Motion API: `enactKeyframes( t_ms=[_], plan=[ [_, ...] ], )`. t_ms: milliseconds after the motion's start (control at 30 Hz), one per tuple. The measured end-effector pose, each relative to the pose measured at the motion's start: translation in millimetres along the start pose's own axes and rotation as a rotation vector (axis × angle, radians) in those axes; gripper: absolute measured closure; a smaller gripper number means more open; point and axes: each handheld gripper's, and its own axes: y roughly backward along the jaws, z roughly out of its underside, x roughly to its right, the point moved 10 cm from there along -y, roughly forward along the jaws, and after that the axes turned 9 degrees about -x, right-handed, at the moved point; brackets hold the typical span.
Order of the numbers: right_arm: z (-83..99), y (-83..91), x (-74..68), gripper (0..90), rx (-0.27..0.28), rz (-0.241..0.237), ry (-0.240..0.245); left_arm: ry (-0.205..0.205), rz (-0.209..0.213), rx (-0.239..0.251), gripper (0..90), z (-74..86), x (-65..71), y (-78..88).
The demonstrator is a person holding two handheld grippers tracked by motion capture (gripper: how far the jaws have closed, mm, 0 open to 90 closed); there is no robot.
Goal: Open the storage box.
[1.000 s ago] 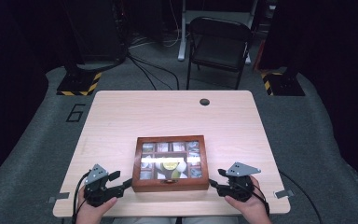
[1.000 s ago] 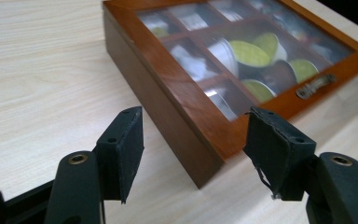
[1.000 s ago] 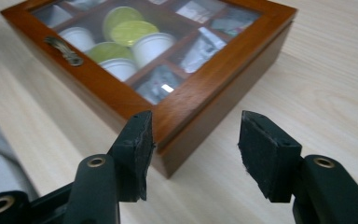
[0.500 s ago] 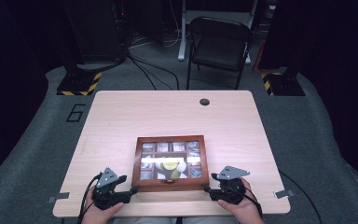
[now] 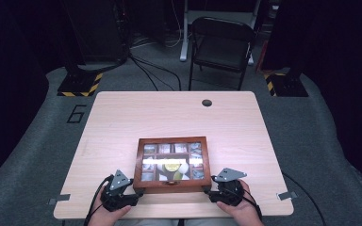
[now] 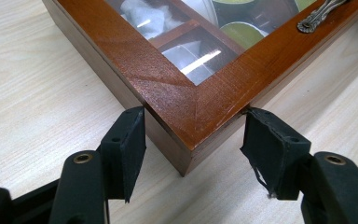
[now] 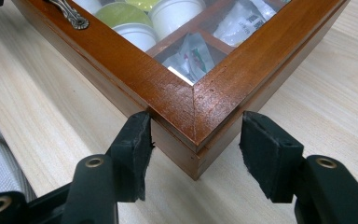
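Observation:
A wooden box point(image 5: 171, 141) with a glass lid and a metal handle point(image 6: 320, 12) lies near the table's front edge. Packets and green-lidded pots show through the glass. My left gripper point(image 5: 136, 192) straddles its near-left corner. Its jaws have just been closing, and both pads point(image 6: 129, 140) now touch the two walls of that corner point(image 6: 186, 140). My right gripper point(image 5: 208, 190) straddles the near-right corner point(image 7: 196, 140) the same way. Its jaws have also just closed a little, and its pads point(image 7: 266, 154) rest against the box's sides.
The light wood table point(image 5: 169, 113) has a round cable hole point(image 5: 207, 102) at the back. A black folding chair point(image 5: 221, 47) stands beyond the far edge. Cables cross the grey floor, and a striped stand base point(image 5: 80, 84) sits at the far left.
Both hands have slid inward from the box's sides to its two near corners, and each gripper's jaws now straddle a corner. The box has not moved.

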Motion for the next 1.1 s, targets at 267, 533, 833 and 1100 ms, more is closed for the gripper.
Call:
enactKeyframes(
  t_ms=[267,533,833,1100],
  plan=[
    [-1.0,0.7,-1.6,44.2,0.007,0.019,0.008,0.007,0.018,0.018,38.1,-2.2,-0.9,-1.6],
    [-1.3,0.8,-0.5,44.3,0.004,0.034,0.0,-0.01,0.01,0.033,38.4,-6.1,-3.7,-4.0],
    [-2.6,0.8,-0.3,44.5,0.011,0.036,0.007,-0.031,-0.001,0.031,38.5,-7.6,-3.1,-3.4],
    [-7.0,4.6,1.6,46.3,0.035,0.025,-0.005,-0.003,0.023,0.071,39.2,-13.4,-2.5,3.6]
  ],
)
